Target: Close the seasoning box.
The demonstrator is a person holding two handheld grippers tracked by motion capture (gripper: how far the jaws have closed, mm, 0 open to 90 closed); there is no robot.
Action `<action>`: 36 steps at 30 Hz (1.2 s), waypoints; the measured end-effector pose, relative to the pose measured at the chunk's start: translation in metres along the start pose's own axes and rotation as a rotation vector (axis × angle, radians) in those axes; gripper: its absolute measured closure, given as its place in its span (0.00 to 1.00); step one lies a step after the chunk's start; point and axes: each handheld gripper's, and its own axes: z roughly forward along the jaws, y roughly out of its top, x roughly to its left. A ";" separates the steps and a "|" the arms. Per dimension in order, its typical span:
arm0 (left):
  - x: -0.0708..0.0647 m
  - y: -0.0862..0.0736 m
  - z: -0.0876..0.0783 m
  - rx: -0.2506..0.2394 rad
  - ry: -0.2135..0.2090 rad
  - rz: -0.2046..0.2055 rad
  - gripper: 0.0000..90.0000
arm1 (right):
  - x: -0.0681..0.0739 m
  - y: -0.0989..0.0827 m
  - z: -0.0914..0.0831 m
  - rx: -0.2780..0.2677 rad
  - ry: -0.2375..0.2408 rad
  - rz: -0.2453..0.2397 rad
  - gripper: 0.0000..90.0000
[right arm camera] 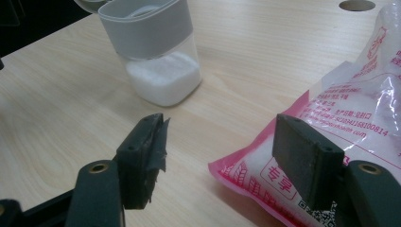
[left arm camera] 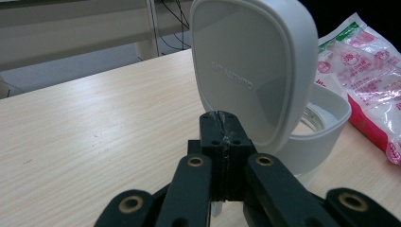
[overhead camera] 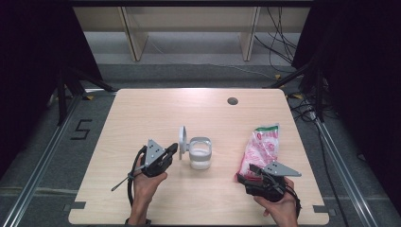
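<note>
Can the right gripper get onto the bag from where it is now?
Probably yes. The right gripper is open, its jaws either side of the near corner of the pink bag, with bare table around it. The container stands well off to the side.

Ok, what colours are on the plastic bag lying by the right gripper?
The crinkly plastic bag is pink-red and white, with a green strip on top; best in the left gripper view.

In the left gripper view the raised lid (left arm camera: pixel 255 71) hides most of the container (left arm camera: pixel 321 127) behind it. The bag (right arm camera: pixel 350 123) is cut by the right edge in the right gripper view, and its small print is too blurred to read.
</note>
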 end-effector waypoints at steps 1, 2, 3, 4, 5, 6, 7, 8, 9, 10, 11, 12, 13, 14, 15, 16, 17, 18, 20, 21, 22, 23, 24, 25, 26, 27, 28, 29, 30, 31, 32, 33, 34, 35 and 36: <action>0.000 0.001 0.001 0.003 0.002 0.001 0.99 | -0.001 0.000 0.002 -0.029 0.009 -0.010 0.40; 0.000 0.002 0.001 0.001 0.002 -0.001 0.99 | -0.002 0.000 0.001 -0.023 0.009 -0.020 0.40; 0.001 0.003 0.002 0.001 0.005 0.000 0.99 | 0.000 0.000 0.001 -0.020 0.008 0.002 0.40; 0.002 0.004 0.002 0.000 0.006 0.002 0.99 | 0.001 -0.001 0.001 -0.026 0.011 0.019 0.40; 0.003 0.005 0.003 0.001 0.007 0.004 0.99 | -0.003 -0.001 0.002 -0.016 -0.010 -0.025 0.40; 0.003 0.006 0.003 -0.001 0.009 0.006 0.99 | -0.003 -0.001 0.002 -0.006 -0.022 -0.027 0.40; 0.003 0.007 0.003 -0.006 0.006 0.007 0.99 | -0.003 -0.001 0.001 -0.019 0.006 -0.029 0.40; 0.002 0.008 0.003 -0.007 0.005 0.009 0.99 | -0.003 -0.001 0.000 -0.013 0.012 -0.030 0.40; 0.002 0.009 0.002 -0.004 0.006 0.016 0.99 | -0.003 -0.001 0.001 -0.019 -0.004 -0.036 0.40; 0.002 0.010 0.002 -0.002 0.006 0.016 0.99 | -0.002 -0.001 0.000 -0.010 -0.006 -0.010 0.40; 0.001 0.011 0.002 -0.007 0.003 0.018 0.99 | -0.002 -0.002 0.001 -0.020 -0.002 -0.023 0.40; 0.001 0.012 0.002 -0.009 0.004 0.016 0.99 | -0.001 -0.002 0.000 -0.007 -0.004 -0.003 0.40; 0.001 0.013 0.002 -0.011 0.003 0.028 0.99 | -0.001 -0.002 0.000 -0.008 -0.006 -0.015 0.40; 0.001 0.014 0.002 -0.014 0.004 0.025 0.99 | -0.003 -0.002 0.000 -0.016 -0.011 -0.035 0.40; 0.001 0.015 0.002 -0.012 0.004 0.023 0.99 | -0.003 -0.002 0.001 -0.016 -0.008 -0.038 0.40; 0.001 0.016 0.002 -0.010 0.006 0.029 0.99 | 0.000 -0.003 -0.001 0.002 0.001 0.008 0.40; 0.000 0.016 0.002 -0.017 0.000 0.029 0.99 | -0.003 -0.002 0.000 -0.016 -0.006 -0.039 0.40; -0.001 0.017 0.002 -0.014 0.002 0.030 0.99 | 0.000 -0.003 -0.001 0.000 0.003 0.007 0.40; -0.001 0.017 0.002 -0.015 0.000 0.032 0.99 | 0.000 -0.003 -0.001 0.005 0.002 0.006 0.40; -0.002 0.018 0.002 -0.016 -0.001 0.033 0.99 | -0.001 -0.003 0.000 -0.005 0.000 -0.014 0.40; -0.002 0.018 0.002 -0.018 0.000 0.038 0.99 | -0.001 -0.003 0.000 -0.011 0.004 -0.015 0.40; -0.003 0.019 0.002 -0.017 -0.002 0.038 0.99 | -0.002 -0.003 0.002 -0.018 -0.006 -0.033 0.40; -0.003 0.019 0.002 -0.016 -0.001 0.039 0.99 | -0.002 -0.003 0.002 -0.016 -0.006 -0.034 0.40; -0.003 0.020 0.002 -0.016 -0.001 0.040 0.99 | -0.002 -0.003 0.000 -0.008 -0.001 -0.025 0.40; -0.003 0.020 0.002 -0.017 -0.003 0.042 0.99 | 0.001 -0.004 0.002 -0.017 0.009 0.017 0.40; -0.004 0.021 0.002 -0.020 -0.002 0.043 0.99 | 0.001 -0.004 0.001 -0.016 0.010 0.016 0.40; -0.004 0.021 0.002 -0.021 -0.004 0.045 0.99 | 0.001 -0.004 0.001 -0.017 0.009 0.014 0.40; -0.005 0.022 0.002 -0.026 -0.010 0.045 0.99 | 0.001 -0.004 0.001 -0.015 0.009 0.014 0.40; -0.005 0.022 0.002 -0.019 -0.005 0.046 0.99 | 0.000 -0.004 0.001 -0.010 0.006 0.011 0.40; -0.006 0.023 0.002 -0.019 -0.007 0.050 0.99 | 0.001 -0.004 0.002 -0.020 0.013 0.020 0.40; -0.007 0.023 0.003 -0.018 -0.008 0.051 0.99 | 0.001 -0.004 0.001 -0.015 0.010 0.015 0.40; -0.008 0.023 0.003 -0.021 -0.010 0.054 0.99 | 0.001 -0.004 0.001 -0.015 0.010 0.018 0.40; -0.009 0.023 0.004 -0.018 -0.013 0.057 0.99 | 0.000 -0.004 0.001 -0.012 0.006 0.007 0.40; -0.010 0.023 0.005 -0.022 -0.019 0.053 0.99 | -0.002 -0.003 0.001 -0.010 -0.002 -0.034 0.40; -0.011 0.024 0.005 -0.018 -0.016 0.056 0.99 | 0.001 -0.004 0.000 0.008 0.011 0.012 0.40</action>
